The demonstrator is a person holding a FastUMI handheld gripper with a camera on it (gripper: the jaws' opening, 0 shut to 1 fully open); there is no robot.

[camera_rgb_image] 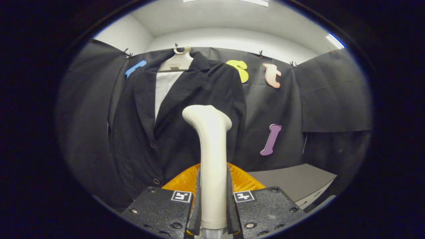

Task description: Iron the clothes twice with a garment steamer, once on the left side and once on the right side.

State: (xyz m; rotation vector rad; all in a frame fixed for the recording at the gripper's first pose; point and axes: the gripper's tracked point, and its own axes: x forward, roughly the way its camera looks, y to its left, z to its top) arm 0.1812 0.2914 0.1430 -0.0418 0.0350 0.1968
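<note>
1. Tool (212, 202): fingers closed tight on the steamer (211, 159) handle, one on each side of the lower shaft. Grip looks centred; no gap seen between fingers and handle.
2. Steamer stands upright between the fingers, head bent toward the jacket (172, 129) and facing away from the camera. Whether the head touches the cloth cannot be told from here.
3. Jacket hangs on a hanger (177, 61) against the booth wall, just beyond the steamer. Pale lining (164, 86) shows in the open collar. Steamer head sits over the panel on the far side of the lapel from the buttons, about chest height.
4. Judgement: a pass on one side is in hand or about to start; which of the two passes cannot be told.
5. To do it well: keep the head flat to the cloth and square to the panel, run straight down along it, slow and even. Do not twist the wrist, or the handle may turn in the fingers.
6. Press lightly. The jacket hangs free and will swing or bunch if pushed hard.
7. Keep clear of the lapel edge and buttons (156, 181), which could snag the head.
8. An orange thing (181, 181) lies low behind the fingers, with a grey tabletop (292, 181) beside it; stop the downstroke short of them.
</note>
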